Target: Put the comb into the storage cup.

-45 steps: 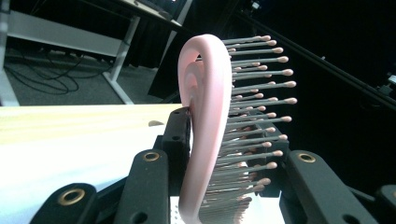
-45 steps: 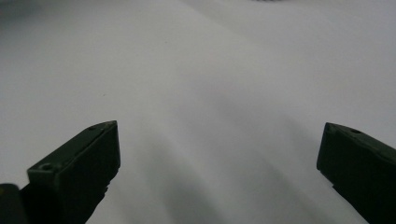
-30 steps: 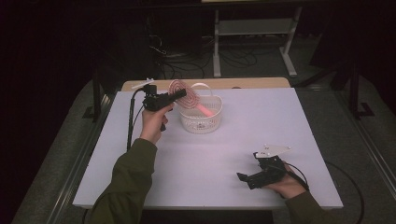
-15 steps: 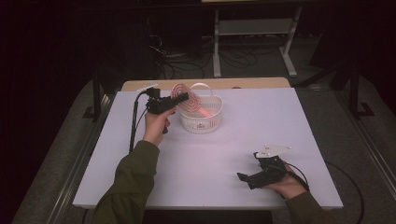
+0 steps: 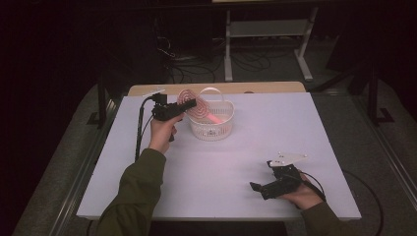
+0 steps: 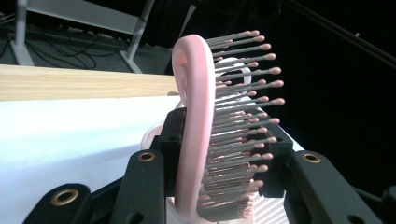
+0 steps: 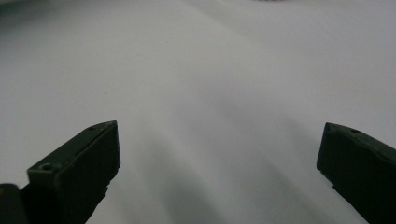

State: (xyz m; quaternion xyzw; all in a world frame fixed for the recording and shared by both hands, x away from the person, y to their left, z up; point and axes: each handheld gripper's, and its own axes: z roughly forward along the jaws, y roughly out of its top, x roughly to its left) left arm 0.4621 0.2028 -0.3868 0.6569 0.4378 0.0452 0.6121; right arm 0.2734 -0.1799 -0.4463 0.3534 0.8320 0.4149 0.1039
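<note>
A pink round hairbrush [image 5: 191, 105] with grey bristles is clamped in my left gripper [image 5: 185, 106], held at the left rim of a white slatted basket [image 5: 212, 130]. Its pink handle [image 5: 215, 118] slants down into the basket. In the left gripper view the brush [image 6: 194, 116] stands on edge between the jaws of the left gripper [image 6: 219, 156], bristles pointing right, with the basket's ribs [image 6: 275, 211] just below. My right gripper [image 5: 260, 182] rests open on the white table [image 5: 236, 162] near the front right. In the right gripper view the right gripper [image 7: 219, 149] has nothing between its jaws.
A wooden strip [image 5: 255, 88] runs along the table's far edge. Beyond it the dark floor holds cables and a metal stand [image 5: 265, 34]. Rails flank the table on both sides. Bare tabletop [image 7: 210, 70] lies ahead of the right gripper.
The left gripper has shifted slightly left and down with the brush, staying at the basket's rim. The right hand and its gripper have not moved.
</note>
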